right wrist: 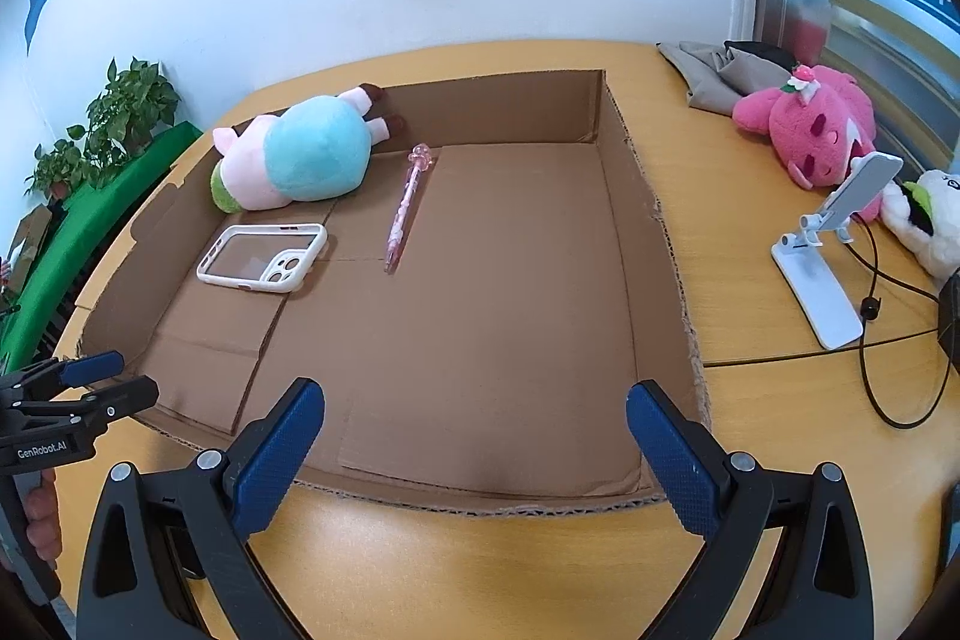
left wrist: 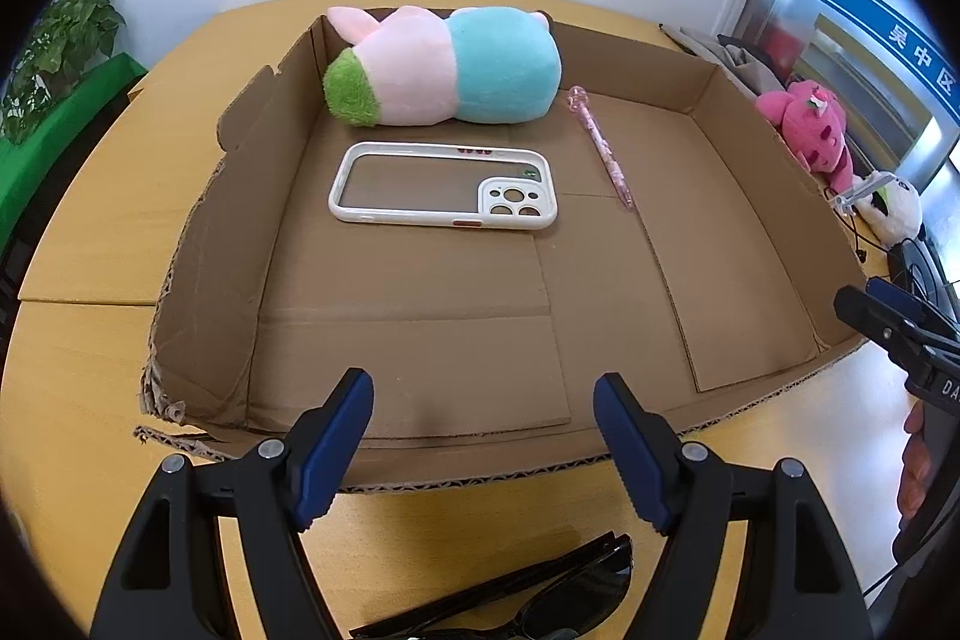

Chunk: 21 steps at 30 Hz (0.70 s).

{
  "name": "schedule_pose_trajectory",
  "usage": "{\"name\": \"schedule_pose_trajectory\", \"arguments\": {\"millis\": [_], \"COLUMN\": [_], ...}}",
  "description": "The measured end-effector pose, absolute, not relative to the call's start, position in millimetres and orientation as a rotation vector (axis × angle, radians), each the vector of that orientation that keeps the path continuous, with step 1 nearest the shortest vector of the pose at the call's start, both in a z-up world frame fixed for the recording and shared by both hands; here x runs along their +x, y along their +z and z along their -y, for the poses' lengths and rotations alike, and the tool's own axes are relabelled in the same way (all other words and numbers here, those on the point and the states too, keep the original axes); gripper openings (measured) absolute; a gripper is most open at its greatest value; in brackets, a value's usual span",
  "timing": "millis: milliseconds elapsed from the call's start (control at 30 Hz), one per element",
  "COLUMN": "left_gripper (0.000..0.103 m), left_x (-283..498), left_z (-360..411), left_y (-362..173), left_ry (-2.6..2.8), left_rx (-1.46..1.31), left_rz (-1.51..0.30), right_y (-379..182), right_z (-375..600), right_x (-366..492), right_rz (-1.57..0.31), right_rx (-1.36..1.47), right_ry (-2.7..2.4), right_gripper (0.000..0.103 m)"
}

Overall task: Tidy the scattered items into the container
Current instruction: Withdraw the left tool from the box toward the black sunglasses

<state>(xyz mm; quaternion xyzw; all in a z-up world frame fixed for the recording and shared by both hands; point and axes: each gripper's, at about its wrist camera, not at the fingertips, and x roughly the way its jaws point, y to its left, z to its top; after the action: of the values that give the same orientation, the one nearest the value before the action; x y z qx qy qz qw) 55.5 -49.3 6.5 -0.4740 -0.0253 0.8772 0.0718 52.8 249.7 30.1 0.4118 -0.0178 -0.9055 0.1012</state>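
From the left wrist view, my left tongs (left wrist: pixel 483 451) hang spread wide and empty just above the near wall of the cardboard box (left wrist: pixel 762 148). The black sunglasses (left wrist: pixel 540 598) lie on the surface (left wrist: pixel 102 220) right beneath them, outside the box. I judge those the next pick; the risk is that thin folded arms slip from the pads, or a lens gets squeezed if I close off-centre. Inside already lie the plush toy (left wrist: pixel 444 67), phone case (left wrist: pixel 444 184) and pink pen (left wrist: pixel 603 148).

From the right wrist view, my right tongs (right wrist: pixel 474 454) also gape empty, level over the box's near edge. Dropping low here could snag the torn cardboard rim. The pink plush (right wrist: pixel 810 130) sits well apart on the right.
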Motion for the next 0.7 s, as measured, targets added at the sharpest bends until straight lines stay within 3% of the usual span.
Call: {"name": "schedule_pose_trajectory", "arguments": {"millis": [233,400,700], "left_gripper": [0.076,0.078,0.078], "left_x": [79.4,101.6,138.8], "left_z": [52.8,38.5,36.8], "left_y": [34.6,48.9,40.1], "left_ry": [2.733,2.799,2.771], "left_rx": [-1.278,-1.145,-1.076], "left_rz": [0.143,0.082,0.044], "right_y": [38.5,45.8,28.6], "right_z": [-244.0,-233.3,-215.8], "right_x": [67.1,81.2,113.9], "right_rz": [0.018,-0.013,-0.009], "right_rx": [1.175,1.117,1.089], "right_ry": [-2.674,-2.679,-2.578], "right_gripper": [0.103,0.103,0.103]}}
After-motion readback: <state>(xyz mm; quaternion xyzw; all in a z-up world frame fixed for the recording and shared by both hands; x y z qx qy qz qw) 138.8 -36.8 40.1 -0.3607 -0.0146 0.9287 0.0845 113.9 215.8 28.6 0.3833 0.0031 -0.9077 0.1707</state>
